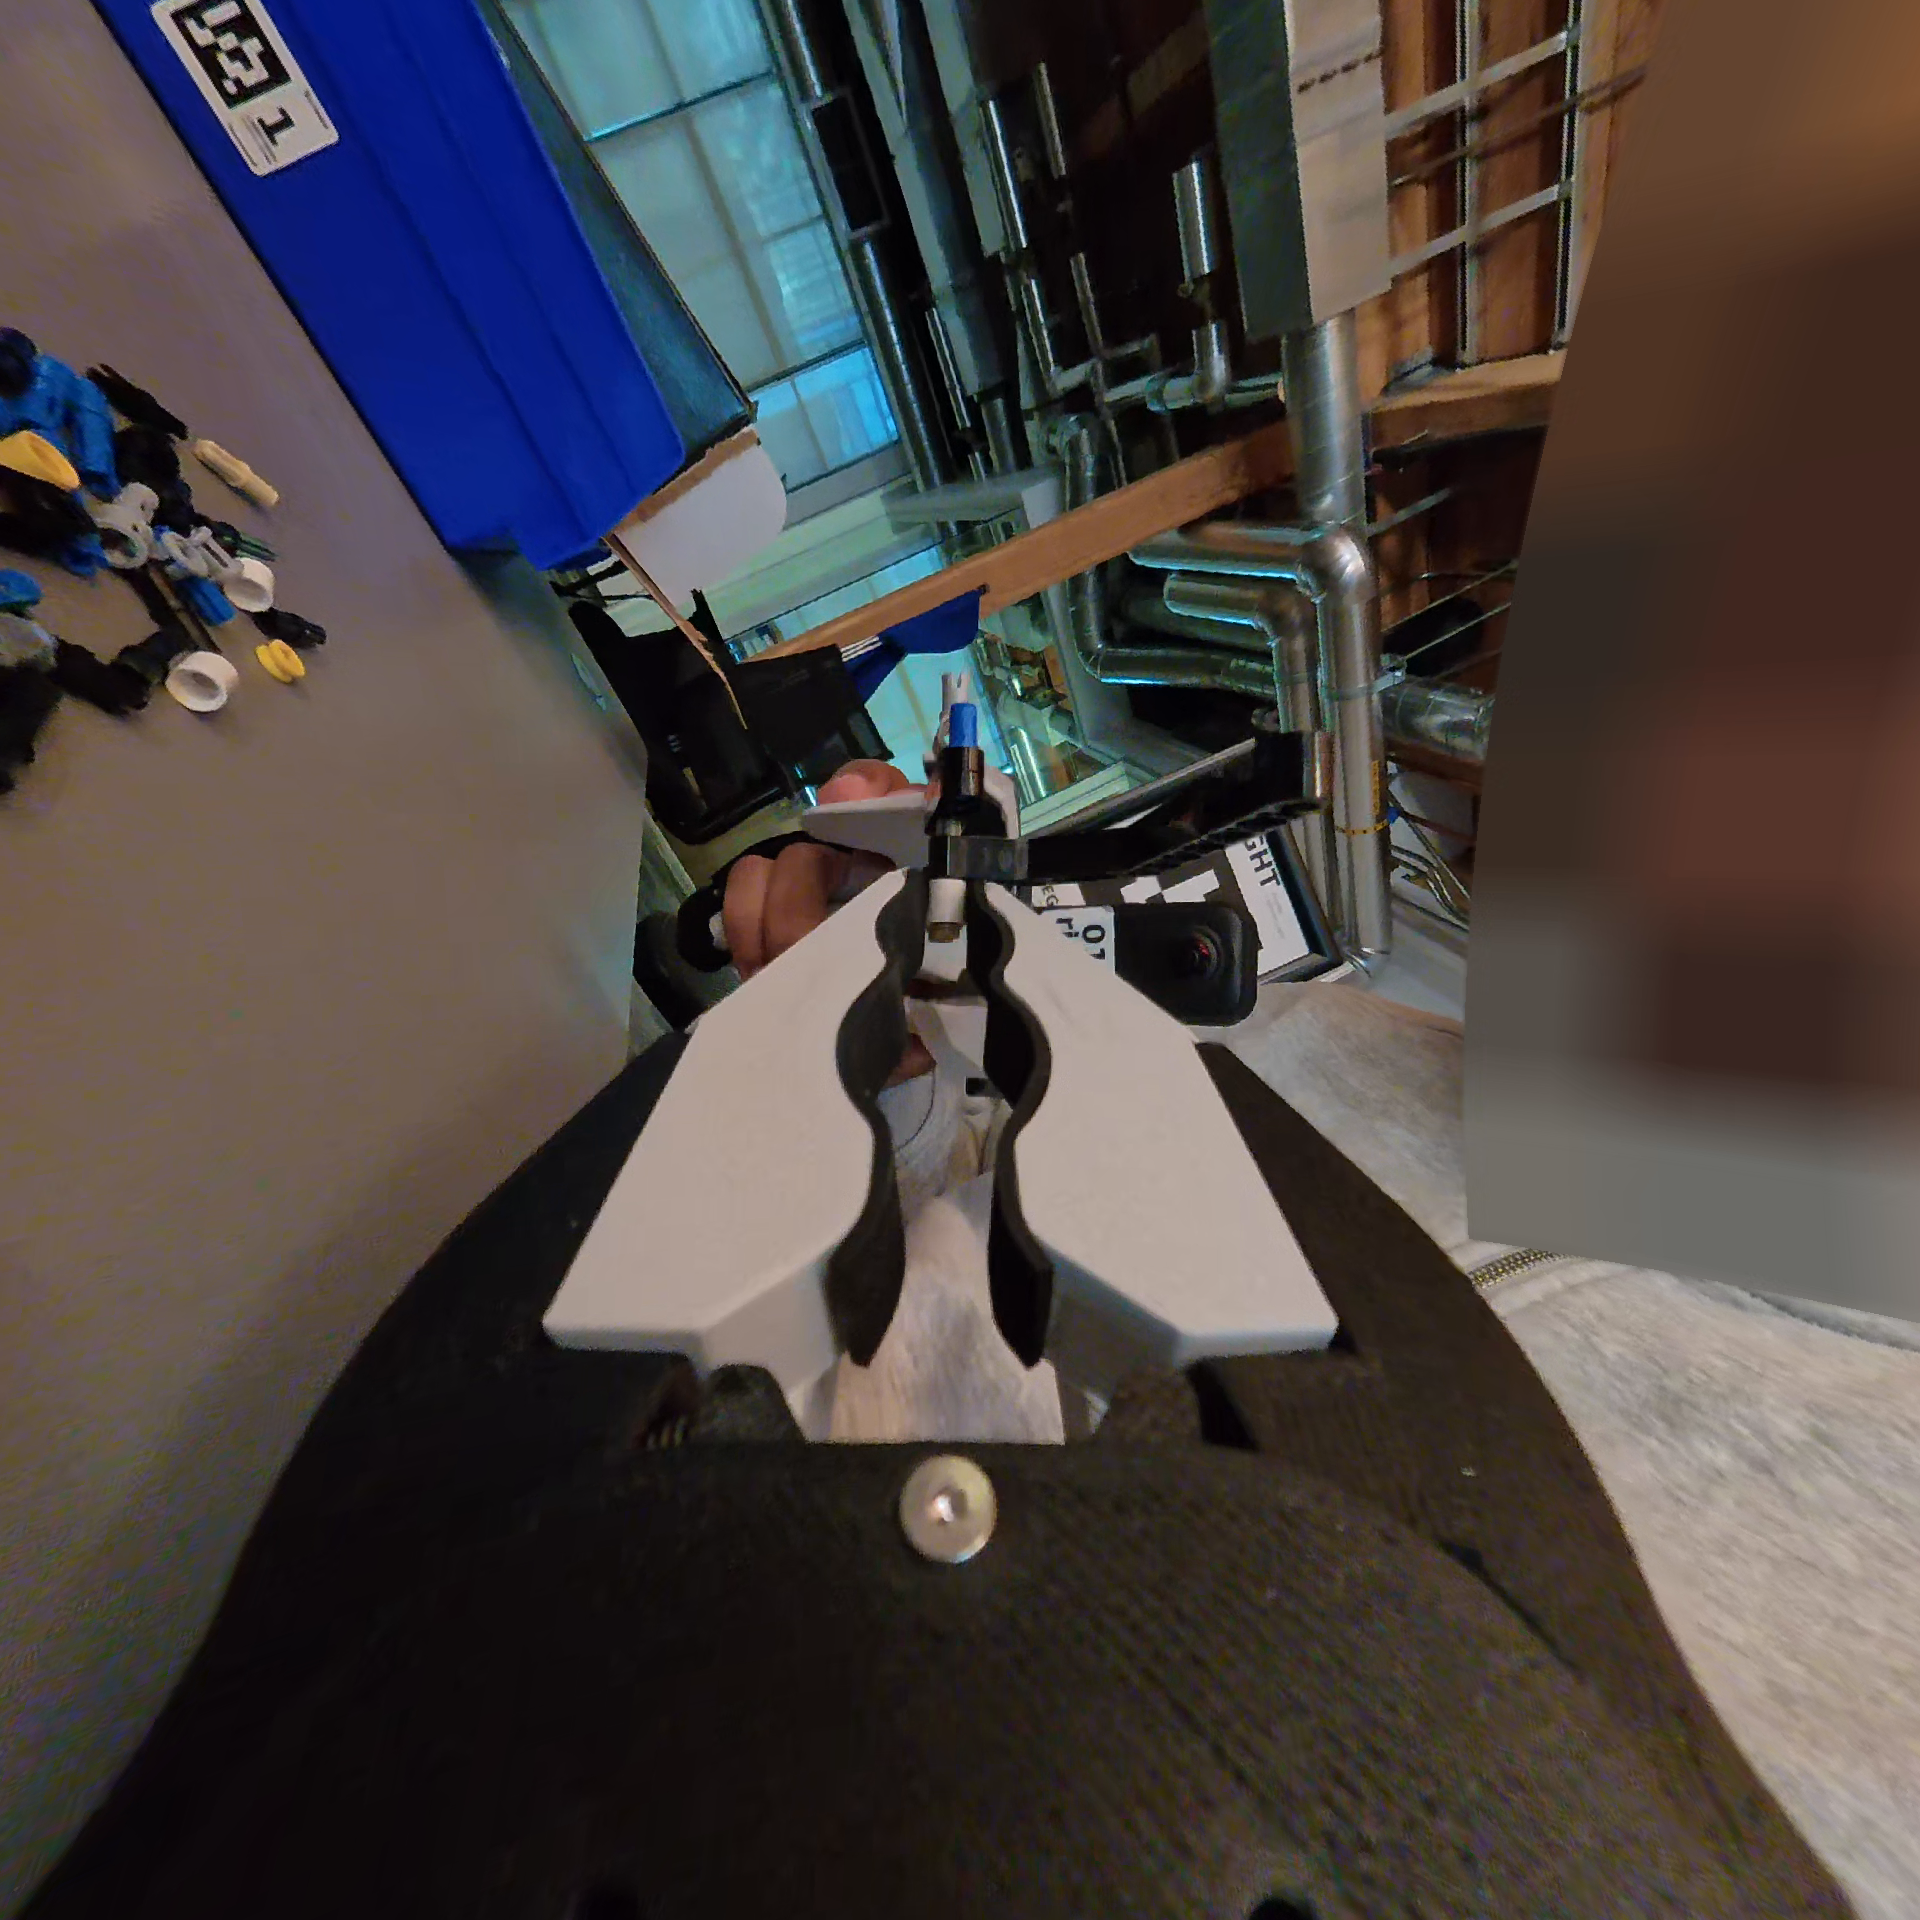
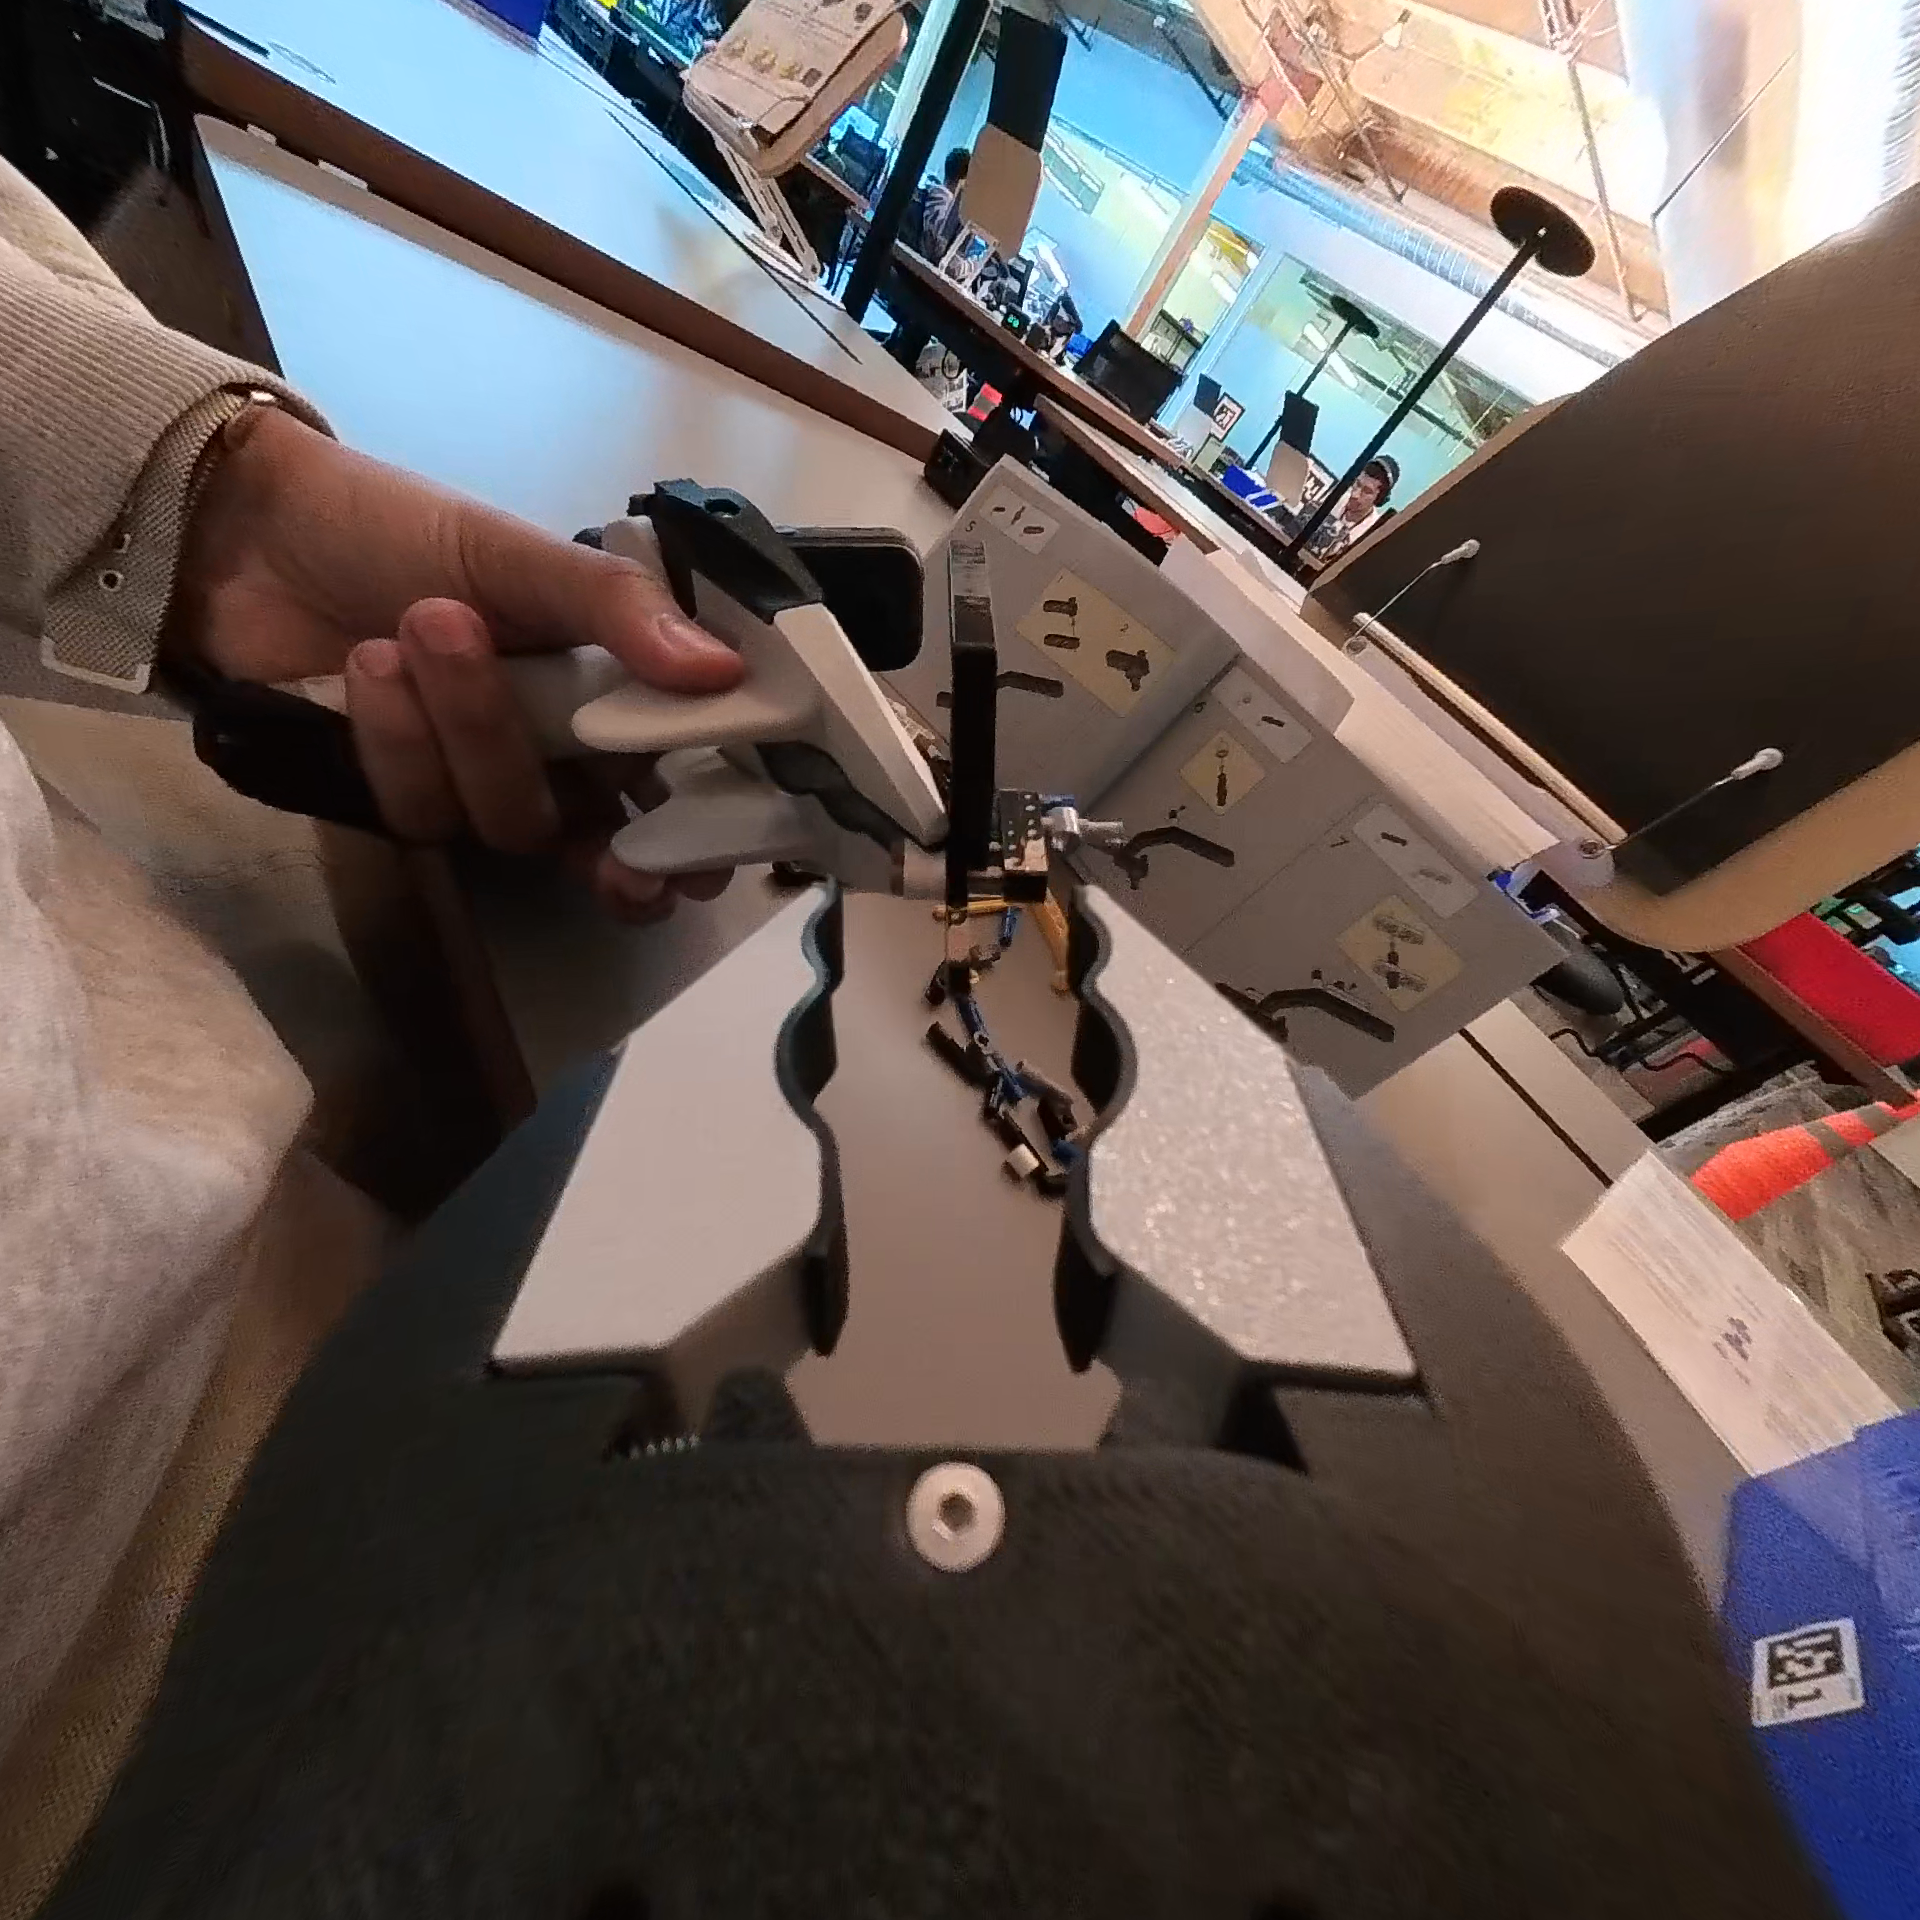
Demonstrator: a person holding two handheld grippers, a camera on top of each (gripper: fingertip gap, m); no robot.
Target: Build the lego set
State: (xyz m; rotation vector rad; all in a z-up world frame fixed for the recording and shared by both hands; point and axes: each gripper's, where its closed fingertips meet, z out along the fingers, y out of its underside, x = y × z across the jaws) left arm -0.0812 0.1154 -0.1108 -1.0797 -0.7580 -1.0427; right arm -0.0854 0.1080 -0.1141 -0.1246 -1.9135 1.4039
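My left gripper (image 1: 945,920) is shut on a small lego assembly (image 1: 971,852), gripping it by a white pin at its lower end. The assembly has a black block, a blue piece on top and a long black beam (image 1: 1174,816) sticking out. In the right wrist view the left gripper (image 2: 914,847) comes in from the left in a hand, and the beam (image 2: 971,727) stands upright. My right gripper (image 2: 951,904) is open and empty, its tips just short of the assembly (image 2: 1023,831). Both are held in the air above the table.
Loose lego pieces (image 1: 125,540) lie in a pile on the grey table (image 1: 312,1039); they also show in the right wrist view (image 2: 997,1060) below the grippers. An open instruction booklet (image 2: 1247,748) lies beyond. A blue bin (image 1: 416,260) stands at the table's edge. Both grippers' tips are close together, under 4 cm apart.
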